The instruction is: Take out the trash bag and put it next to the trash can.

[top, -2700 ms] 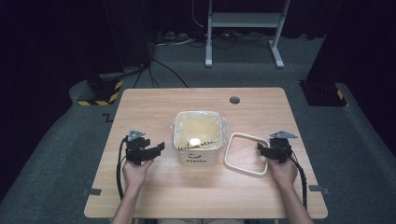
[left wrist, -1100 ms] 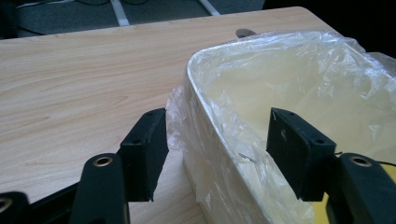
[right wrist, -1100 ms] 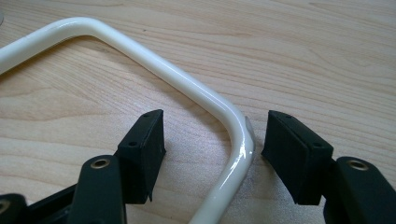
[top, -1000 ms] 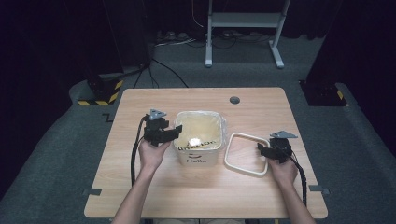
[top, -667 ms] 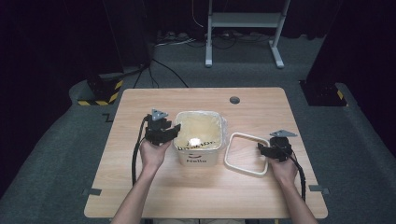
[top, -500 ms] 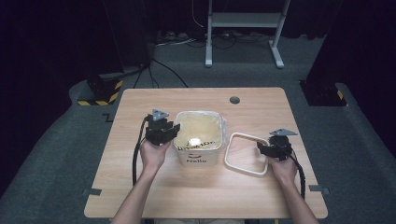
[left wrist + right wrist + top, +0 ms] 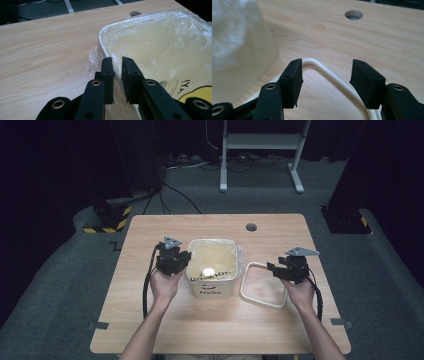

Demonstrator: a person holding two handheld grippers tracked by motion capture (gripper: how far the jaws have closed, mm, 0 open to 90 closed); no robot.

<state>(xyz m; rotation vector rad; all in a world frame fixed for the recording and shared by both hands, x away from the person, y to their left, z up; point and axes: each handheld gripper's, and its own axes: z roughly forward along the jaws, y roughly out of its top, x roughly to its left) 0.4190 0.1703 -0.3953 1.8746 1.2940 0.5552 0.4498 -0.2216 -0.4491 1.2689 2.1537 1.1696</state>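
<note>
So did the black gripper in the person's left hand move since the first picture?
Yes. The left gripper went forward and toward the white plastic-lined bin. It was apart from the bin; now its jaws have just been closing on the bin's near-left rim.

one bin (image 7: 212, 279), one ring frame (image 7: 262, 285), two tongs

High view looks down from afar; both tool views sit close, sharing the table (image 7: 150, 320).
</note>
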